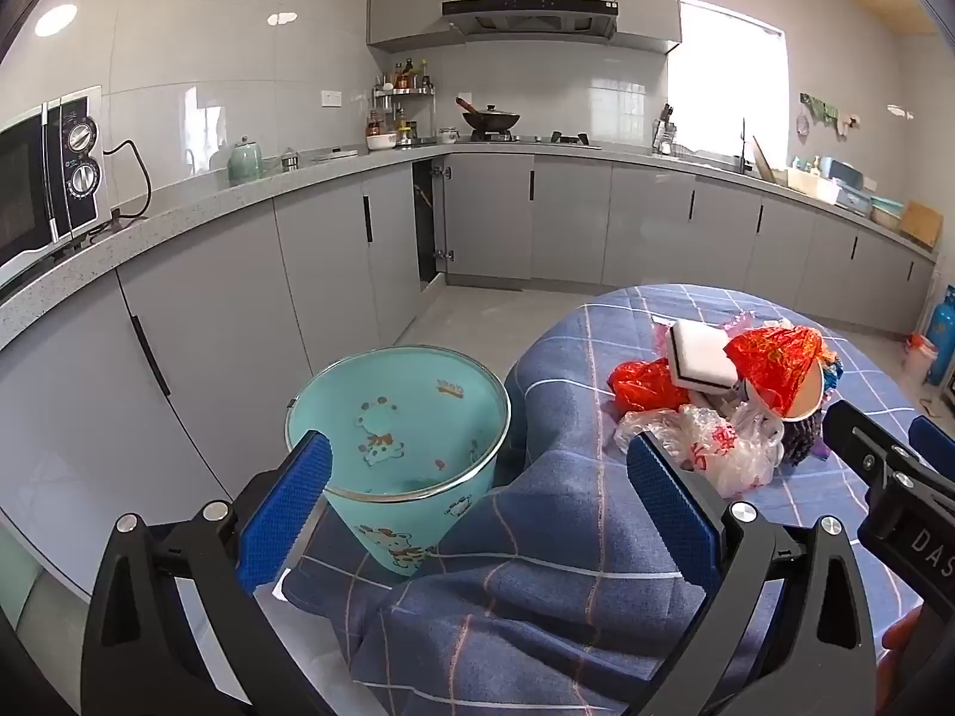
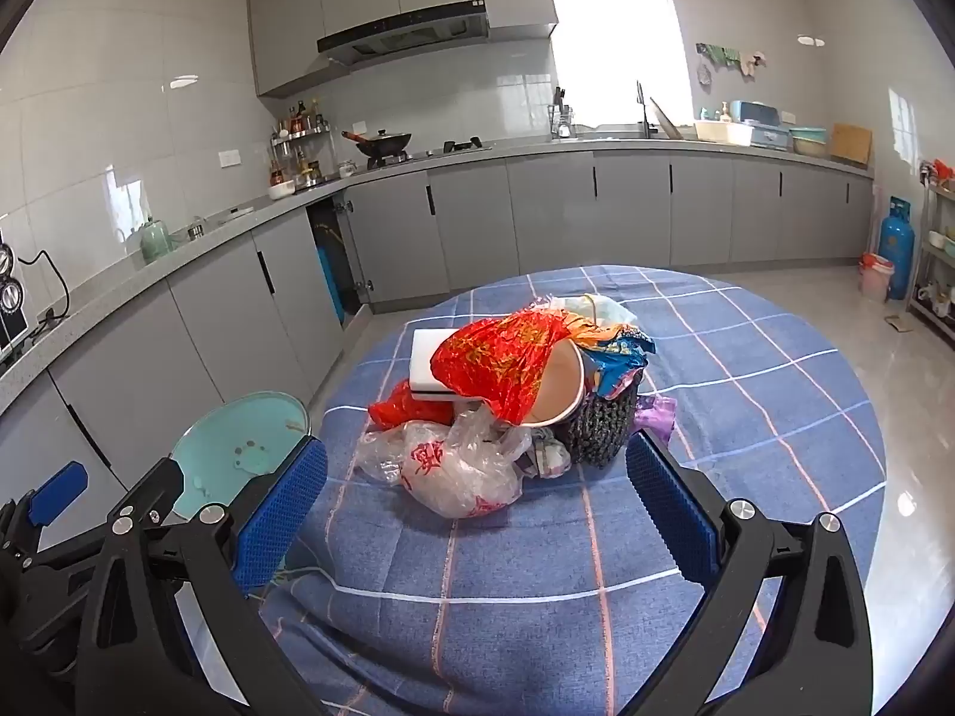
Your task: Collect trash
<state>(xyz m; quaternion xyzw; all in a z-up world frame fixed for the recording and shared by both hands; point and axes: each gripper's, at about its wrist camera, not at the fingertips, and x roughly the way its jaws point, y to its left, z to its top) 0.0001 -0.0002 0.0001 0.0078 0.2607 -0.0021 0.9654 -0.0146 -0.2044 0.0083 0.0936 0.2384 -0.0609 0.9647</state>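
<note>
- Presently, both tools hover with nothing between their pads: the left gripper (image 1: 477,495) stands at full spread above the draped table edge, and the right gripper (image 2: 477,492) is equally wide, aimed down at the trash heap (image 2: 513,400).
- Landmark: the heap lies on the blue checked tablecloth (image 2: 746,417), toward the middle of the round table. The teal bin (image 1: 400,417), printed with cartoon animals, stands on the floor to the left of the heap, just beside the table's edge, mouth up and seemingly empty.
- Nearest the right gripper is a clear plastic bag (image 2: 453,465) with red print; behind it lie red crinkled wrappers (image 2: 501,358), a white sponge block (image 2: 430,364) and a paper cup (image 2: 561,388) tipped on its side. A dark knitted item (image 2: 603,429) sits right of the bag; what it is cannot be told.
- Step in hand, as judged: first pick. Taking the clear bag at its bunched middle should work best, since film slips from a shallow pinch.
- Hazards: the pieces overlap, so lifting one may drag neighbours; the cloth could be pinched with the bag.
- Beyond the heap: grey cabinets, a wok (image 2: 385,143) on the hob, a microwave (image 1: 48,179) far left. None obstructs the path to the bin.
</note>
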